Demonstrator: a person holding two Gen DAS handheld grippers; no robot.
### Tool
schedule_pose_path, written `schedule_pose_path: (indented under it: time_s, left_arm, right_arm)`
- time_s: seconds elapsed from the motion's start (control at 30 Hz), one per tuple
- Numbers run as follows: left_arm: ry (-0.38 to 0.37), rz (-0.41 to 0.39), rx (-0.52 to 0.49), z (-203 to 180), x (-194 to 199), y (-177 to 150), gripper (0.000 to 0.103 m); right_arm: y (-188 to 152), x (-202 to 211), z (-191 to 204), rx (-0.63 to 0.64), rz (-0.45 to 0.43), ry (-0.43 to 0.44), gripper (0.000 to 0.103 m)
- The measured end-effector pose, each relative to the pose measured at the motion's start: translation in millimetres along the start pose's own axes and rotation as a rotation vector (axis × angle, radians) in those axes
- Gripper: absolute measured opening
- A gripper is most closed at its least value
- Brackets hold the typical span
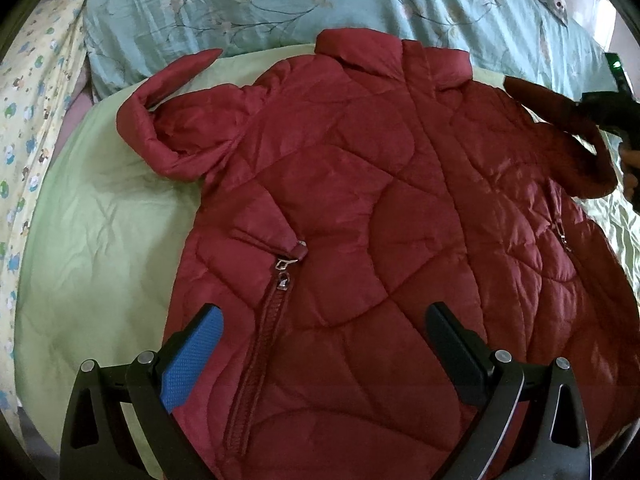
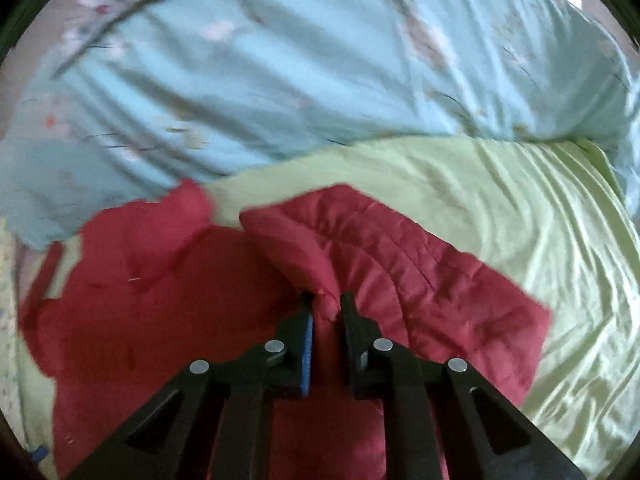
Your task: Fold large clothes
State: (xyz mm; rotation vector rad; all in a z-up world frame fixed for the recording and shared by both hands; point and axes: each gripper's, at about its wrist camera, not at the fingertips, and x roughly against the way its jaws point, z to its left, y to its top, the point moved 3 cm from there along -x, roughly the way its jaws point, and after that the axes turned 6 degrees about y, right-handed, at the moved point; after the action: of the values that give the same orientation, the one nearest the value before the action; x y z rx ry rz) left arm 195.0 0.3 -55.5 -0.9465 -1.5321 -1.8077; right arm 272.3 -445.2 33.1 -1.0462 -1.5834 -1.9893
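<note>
A dark red quilted jacket (image 1: 360,200) lies front up on a light green sheet (image 1: 100,220), collar toward the far side. Its left sleeve (image 1: 168,120) is bent near the shoulder. My left gripper (image 1: 324,320) is open and empty, just above the jacket's lower front, beside a pocket zipper (image 1: 284,268). My right gripper (image 2: 326,304) is shut on the jacket's right sleeve (image 2: 400,272) and holds it lifted off the sheet; the right wrist view is blurred. The right gripper also shows in the left wrist view at the far right edge (image 1: 616,116), with the sleeve (image 1: 560,120) raised.
A pale blue floral duvet (image 1: 280,4) lies bunched along the far side of the bed, also in the right wrist view (image 2: 320,80). A yellow patterned cloth (image 1: 28,120) hangs at the left. Green sheet (image 2: 520,220) lies to the right of the jacket.
</note>
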Motion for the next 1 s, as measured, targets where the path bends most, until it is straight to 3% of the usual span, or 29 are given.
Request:
schedule_pose_path:
  time_s: [0.37, 0.57, 0.73, 0.9, 1.0]
  left_arm:
    - [-0.043, 0.019, 0.072, 27.3, -3.8, -1.4, 0.102]
    - [-0.100, 0.024, 0.132, 52.2, -5.8, 2.9, 0.102]
    - [-0.150, 0.019, 0.171, 71.1, -10.7, 15.5, 0.102]
    - [-0.192, 0.015, 0.192, 78.7, -28.0, 53.7, 0.102]
    - [-0.241, 0.022, 0.175, 71.1, -46.8, 84.8, 0.102]
  right_arm:
    - [-55.1, 21.3, 173.8, 0.223, 0.016, 0.437, 0.011]
    - [-90.5, -10.5, 233.6, 0.368, 0.094, 0.460, 0.011]
    - [-106.0, -31.7, 235.7, 0.374, 0.147, 0.466, 0.011]
    - [-119.2, -43.9, 235.0, 0.378, 0.202, 0.499, 0.026]
    - [-123.7, -47.6, 234.7, 0.378, 0.229, 0.526, 0.049]
